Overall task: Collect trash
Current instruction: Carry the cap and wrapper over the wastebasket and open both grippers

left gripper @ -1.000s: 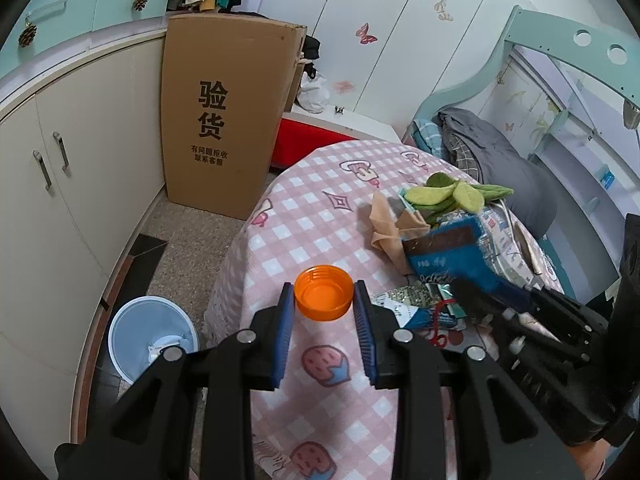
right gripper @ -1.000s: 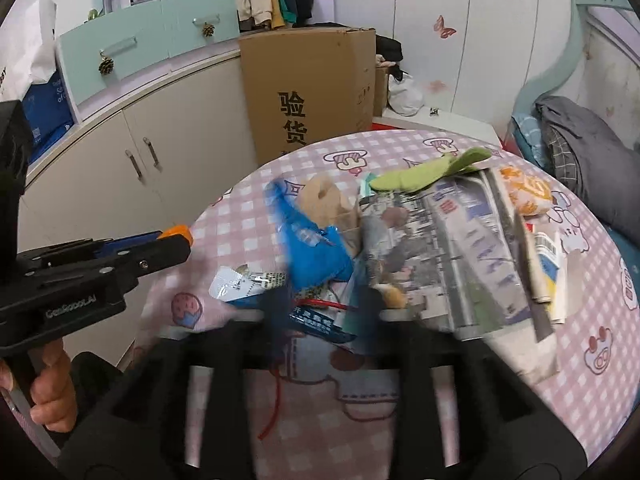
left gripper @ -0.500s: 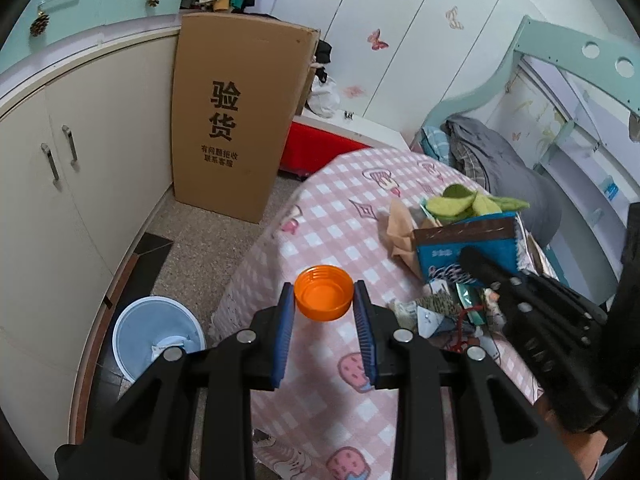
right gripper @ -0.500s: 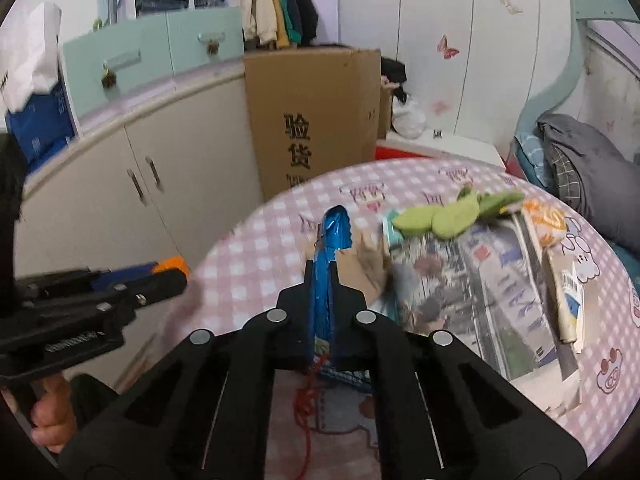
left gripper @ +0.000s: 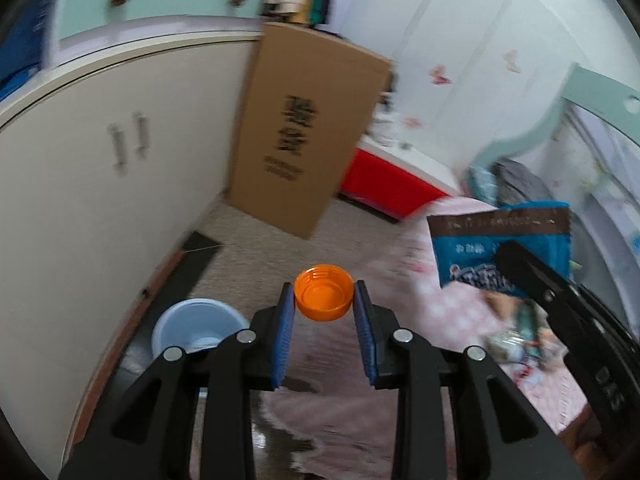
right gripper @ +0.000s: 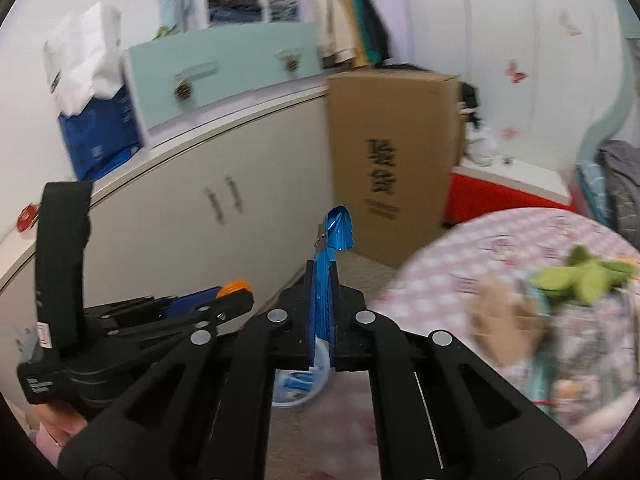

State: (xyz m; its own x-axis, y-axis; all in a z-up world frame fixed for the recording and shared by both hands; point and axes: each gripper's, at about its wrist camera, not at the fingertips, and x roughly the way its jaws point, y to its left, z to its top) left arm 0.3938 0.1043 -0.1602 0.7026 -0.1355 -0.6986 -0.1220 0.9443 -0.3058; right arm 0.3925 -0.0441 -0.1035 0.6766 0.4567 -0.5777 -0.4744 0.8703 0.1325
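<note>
Left hand-held gripper (left gripper: 324, 300) pinches our orange cap (left gripper: 324, 293) over bare floor, near the blue bin (left gripper: 197, 326). Right hand-held gripper (right gripper: 322, 280) squeezes our blue wrapper (right gripper: 338, 232) past the surface's (right gripper: 516, 236) edge. Trash there looks blurry.

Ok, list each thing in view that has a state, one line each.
left gripper: shut on the orange cap.
right gripper: shut on the blue wrapper, held clear of the table.
blue bin: on the floor, open-topped, some trash inside.
cupboard doors: closed.
</note>
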